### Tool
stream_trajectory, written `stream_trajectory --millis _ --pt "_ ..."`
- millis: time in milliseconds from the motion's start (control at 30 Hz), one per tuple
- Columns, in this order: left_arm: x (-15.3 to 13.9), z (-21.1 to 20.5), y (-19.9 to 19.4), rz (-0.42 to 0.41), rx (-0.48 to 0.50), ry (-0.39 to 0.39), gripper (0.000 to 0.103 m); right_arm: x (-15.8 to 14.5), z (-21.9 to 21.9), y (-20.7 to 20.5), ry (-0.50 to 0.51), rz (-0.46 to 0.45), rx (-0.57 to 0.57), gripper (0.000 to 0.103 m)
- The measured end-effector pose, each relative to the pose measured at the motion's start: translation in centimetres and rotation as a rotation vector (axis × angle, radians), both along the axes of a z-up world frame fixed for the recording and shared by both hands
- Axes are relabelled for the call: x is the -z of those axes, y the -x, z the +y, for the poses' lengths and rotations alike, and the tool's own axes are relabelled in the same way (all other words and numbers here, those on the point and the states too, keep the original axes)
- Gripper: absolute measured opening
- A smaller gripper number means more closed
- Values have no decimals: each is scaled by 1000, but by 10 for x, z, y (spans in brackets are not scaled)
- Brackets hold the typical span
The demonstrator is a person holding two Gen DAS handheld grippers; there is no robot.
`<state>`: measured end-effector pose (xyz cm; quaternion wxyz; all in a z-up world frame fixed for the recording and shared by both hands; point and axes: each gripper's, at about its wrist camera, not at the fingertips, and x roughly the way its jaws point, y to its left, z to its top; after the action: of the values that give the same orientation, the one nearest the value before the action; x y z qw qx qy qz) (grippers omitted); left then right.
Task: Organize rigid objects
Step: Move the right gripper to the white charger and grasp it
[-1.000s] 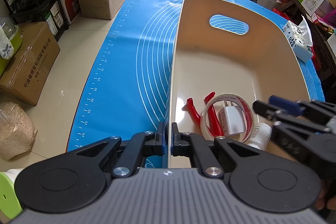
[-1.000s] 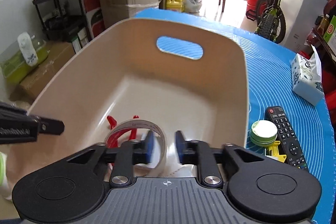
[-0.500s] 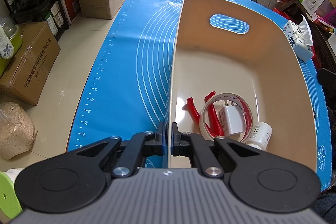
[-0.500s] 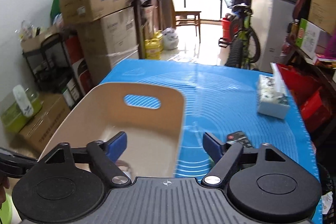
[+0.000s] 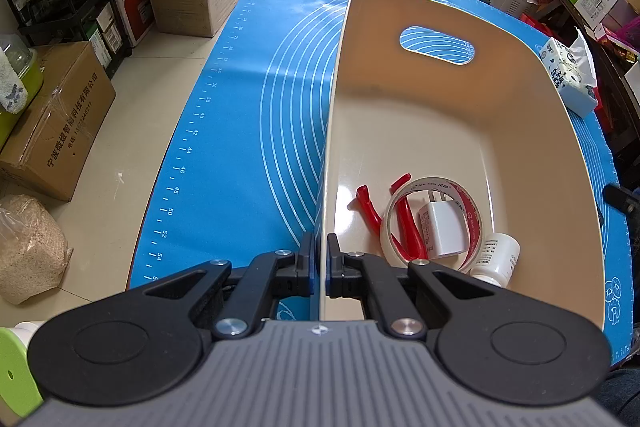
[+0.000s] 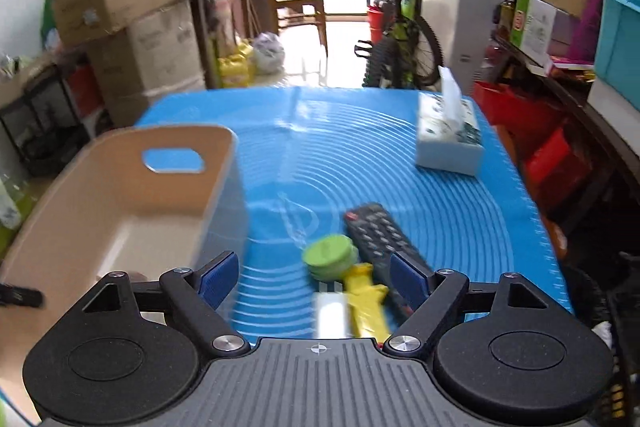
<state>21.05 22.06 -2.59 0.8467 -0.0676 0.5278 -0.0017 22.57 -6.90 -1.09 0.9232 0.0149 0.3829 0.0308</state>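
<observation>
Your right tool [image 6: 314, 273], now spread empty, has left the beige plastic bin [image 5: 452, 131]; your left tool [image 5: 318, 259] still clamps its rim. Green round tin [image 6: 330, 257], lower centre, looks next.

Both wrist views forward, sharing bin [image 5: 452, 99]

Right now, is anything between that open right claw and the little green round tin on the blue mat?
Nothing visible blocks it. The right claw is open above the mat, and the green tin lies just ahead between its fingers. A remote control and a yellow object crowd the tin's right side, with no visible gap.
</observation>
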Motion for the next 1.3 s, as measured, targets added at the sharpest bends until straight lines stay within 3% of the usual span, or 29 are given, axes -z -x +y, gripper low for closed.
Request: stream_trajectory --millis 433,600,700,900,967,1300 --pt "0 1 0 2 -1 0 6 51 -5 -6 70 77 -51 79" --pt "0 0 0 2 -1 -1 6 67 4 -12 109 101 -70 61" --pt "0 1 0 2 -1 0 6 74 3 -16 83 113 -66 49" --pt "0 1 0 1 -1 1 6 78 10 -21 100 105 -67 45" --pt "0 0 0 0 -1 1 6 79 13 -20 109 99 -72 36" --pt "-1 0 0 0 -1 1 6 65 10 -9 104 79 -43 36"
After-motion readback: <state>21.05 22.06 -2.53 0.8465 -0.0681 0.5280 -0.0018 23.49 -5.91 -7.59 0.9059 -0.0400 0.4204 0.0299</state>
